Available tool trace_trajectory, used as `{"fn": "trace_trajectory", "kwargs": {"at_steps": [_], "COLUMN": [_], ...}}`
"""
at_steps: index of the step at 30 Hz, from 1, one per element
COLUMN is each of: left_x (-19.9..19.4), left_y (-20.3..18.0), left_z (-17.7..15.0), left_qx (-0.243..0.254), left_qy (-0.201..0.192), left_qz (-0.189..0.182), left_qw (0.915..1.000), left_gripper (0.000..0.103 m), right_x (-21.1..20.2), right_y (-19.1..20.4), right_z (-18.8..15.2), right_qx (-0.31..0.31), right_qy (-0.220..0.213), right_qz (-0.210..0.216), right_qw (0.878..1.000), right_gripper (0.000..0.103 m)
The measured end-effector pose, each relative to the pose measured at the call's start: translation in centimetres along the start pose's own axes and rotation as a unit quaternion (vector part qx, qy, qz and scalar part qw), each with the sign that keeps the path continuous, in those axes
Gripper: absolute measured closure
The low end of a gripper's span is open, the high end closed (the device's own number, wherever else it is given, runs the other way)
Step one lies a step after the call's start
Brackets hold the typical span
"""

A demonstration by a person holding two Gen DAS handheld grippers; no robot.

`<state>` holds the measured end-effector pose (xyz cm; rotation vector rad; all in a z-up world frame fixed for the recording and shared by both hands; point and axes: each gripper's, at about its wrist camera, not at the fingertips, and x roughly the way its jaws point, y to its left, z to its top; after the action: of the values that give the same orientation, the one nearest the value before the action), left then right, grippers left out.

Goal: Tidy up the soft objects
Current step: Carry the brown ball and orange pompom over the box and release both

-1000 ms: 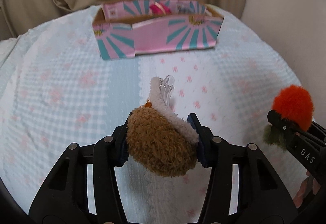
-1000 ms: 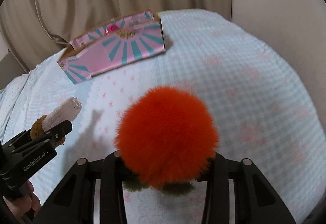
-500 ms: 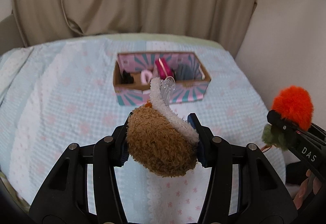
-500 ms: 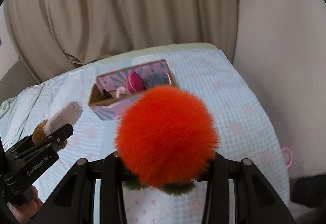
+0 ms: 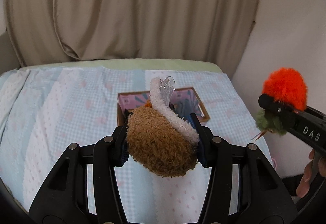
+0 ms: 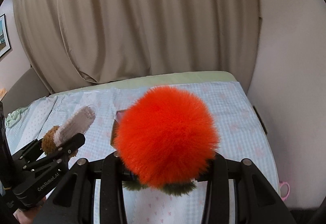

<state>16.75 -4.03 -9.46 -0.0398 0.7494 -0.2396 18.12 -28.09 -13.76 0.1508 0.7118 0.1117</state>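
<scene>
L gripper [image 5: 161, 138] is clamped on a brown plush clip [image 5: 159, 146], one finger pressing each side w/ the blue pads squeezed into the fuzz. The plush bulges up & fwd out of the grip; a white fleecy strip [image 5: 173, 114] runs along its right edge and a clear plastic claw [image 5: 168, 89] sticks up at the far tip. It's held in the air above the bed, not touching the cloth.

R gripper [image 6: 163, 165] is shut on an orange pompom [image 6: 167, 136], w/ the green fuzzy part [image 6: 179, 188] poking out under the ball betw. the fingers. Pompom fills most of the right wrist view and hides the finger pads, so exact contact pts can't be seen. In the left wrist view the same pompom [image 5: 285, 87] sits at the tip of the R gripper, well to the right of the plush and roughly level w/ it.

Pink & teal cardboard box [image 5: 195, 99] sits on the light blue checked bedspread [image 5: 61, 114], beyond & below both grippers; the plush covers most of it in the left wrist view, the pompom nearly all of it in the right. Box contents mostly hidden. Beige curtain [image 5: 130, 10] hangs behind the bed. A small pink ring-like item [image 6: 285, 188] lies at the right bed edge.
</scene>
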Motion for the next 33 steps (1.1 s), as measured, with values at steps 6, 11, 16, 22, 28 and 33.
{"fn": "trace_trajectory", "kwargs": {"at_steps": [6, 11, 16, 22, 28, 33], "left_x": [4.5, 10.0, 16.5, 23.9, 29.1, 31.8], "left_y": [2.3, 3.8, 5.4, 6.7, 6.3, 6.2], "left_z": [3.4, 5.3, 5.3, 3.1, 1.5, 0.6], "left_qx": [-0.029, -0.042, -0.058, -0.053, -0.042, -0.026], "left_qy": [0.017, 0.037, 0.075, 0.132, 0.184, 0.215], "left_qz": [0.021, 0.038, 0.050, 0.064, 0.063, 0.065], "left_qw": [0.9992, 0.9977, 0.9943, 0.9877, 0.9801, 0.9741], "left_gripper": [0.056, 0.056, 0.056, 0.056, 0.056, 0.055], "right_x": [4.5, 10.6, 17.7, 24.7, 30.4, 32.7], "right_y": [-0.3, -1.1, -1.9, -1.9, -2.2, -2.6], "right_z": [4.0, 6.2, 6.8, 5.0, 2.8, 1.1], "right_qx": [-0.012, -0.028, -0.042, -0.055, -0.064, -0.067], "right_qy": [0.021, 0.054, 0.097, 0.150, 0.202, 0.237], "right_qz": [0.020, 0.034, 0.046, 0.056, 0.054, 0.052], "right_qw": [1.000, 0.998, 0.993, 0.986, 0.976, 0.968], "right_gripper": [0.067, 0.067, 0.067, 0.067, 0.067, 0.066]}}
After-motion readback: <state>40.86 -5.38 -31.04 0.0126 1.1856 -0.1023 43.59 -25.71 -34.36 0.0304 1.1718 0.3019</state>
